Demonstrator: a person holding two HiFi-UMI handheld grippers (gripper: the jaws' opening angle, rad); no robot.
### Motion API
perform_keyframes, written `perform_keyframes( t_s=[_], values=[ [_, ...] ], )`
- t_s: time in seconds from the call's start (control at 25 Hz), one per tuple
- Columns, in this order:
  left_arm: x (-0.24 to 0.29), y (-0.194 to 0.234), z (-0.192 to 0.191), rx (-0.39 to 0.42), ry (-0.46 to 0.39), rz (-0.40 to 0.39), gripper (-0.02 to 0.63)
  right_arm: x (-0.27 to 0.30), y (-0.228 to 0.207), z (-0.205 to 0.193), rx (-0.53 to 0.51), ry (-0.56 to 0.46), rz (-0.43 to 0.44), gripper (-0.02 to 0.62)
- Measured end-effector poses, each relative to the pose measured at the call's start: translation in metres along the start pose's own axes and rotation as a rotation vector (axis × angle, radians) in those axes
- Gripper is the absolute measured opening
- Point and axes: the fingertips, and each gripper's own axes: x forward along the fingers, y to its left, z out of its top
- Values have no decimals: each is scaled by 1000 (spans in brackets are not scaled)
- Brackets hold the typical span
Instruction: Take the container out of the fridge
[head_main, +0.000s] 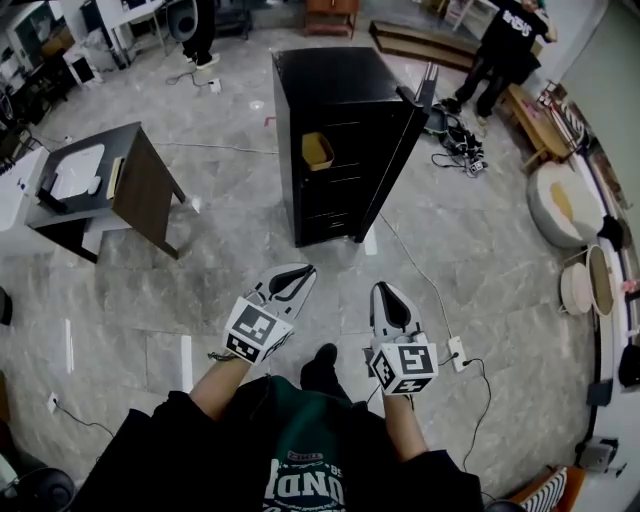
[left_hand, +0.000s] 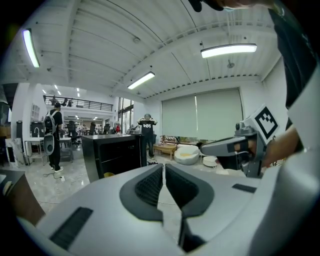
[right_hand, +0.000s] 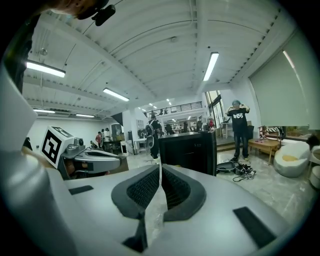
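Wearer: a person stands and looks down over dark sleeves, holding one gripper in each hand at waist height.
Left gripper (head_main: 297, 278): its fingers are pressed together with nothing between them. It points forward and a little right.
Right gripper (head_main: 388, 300): its fingers are also closed on nothing, with only a hairline gap, and it points straight ahead.
Floor (head_main: 230, 250): grey marble tiles, with a white power strip (head_main: 457, 353) and its cable just right of the right gripper.
Counter (head_main: 125, 140): a dark desk off to the left, carrying a white object. It is well apart from both grippers.
Fridge (head_main: 335, 90): a black cabinet standing straight ahead on the floor. Its door (head_main: 398, 160) is swung open on the right side, so the shelves face the wearer.
Container (head_main: 318, 150): a small tan, open-topped box on an upper shelf, at the left side of the fridge opening. It looks roughly square, so its long axis cannot be told from here.
Key relation: the container lies ahead of both sets of fingers and well apart from them, nothing touching. It lines up more closely with the left gripper, while the open door crowds the right side. The left gripper therefore seems the nearer choice, and its fingers would need to open first.
Background: another person (head_main: 510, 40) in black stands far behind the fridge.
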Motion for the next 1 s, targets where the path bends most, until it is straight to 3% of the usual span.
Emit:
perform_keyframes(
  t_s=[0.4,0.8,1.0],
  values=[
    [58,45,2,5,45,56,26,58,-42,12,-1,16,56,38],
    [108,58,-16,-8,112,51,29,81,-79,9,6,43,71,38],
    [129,71,-27,32,145,47,97,92,-91,8,17,45,66,38]
  ],
)
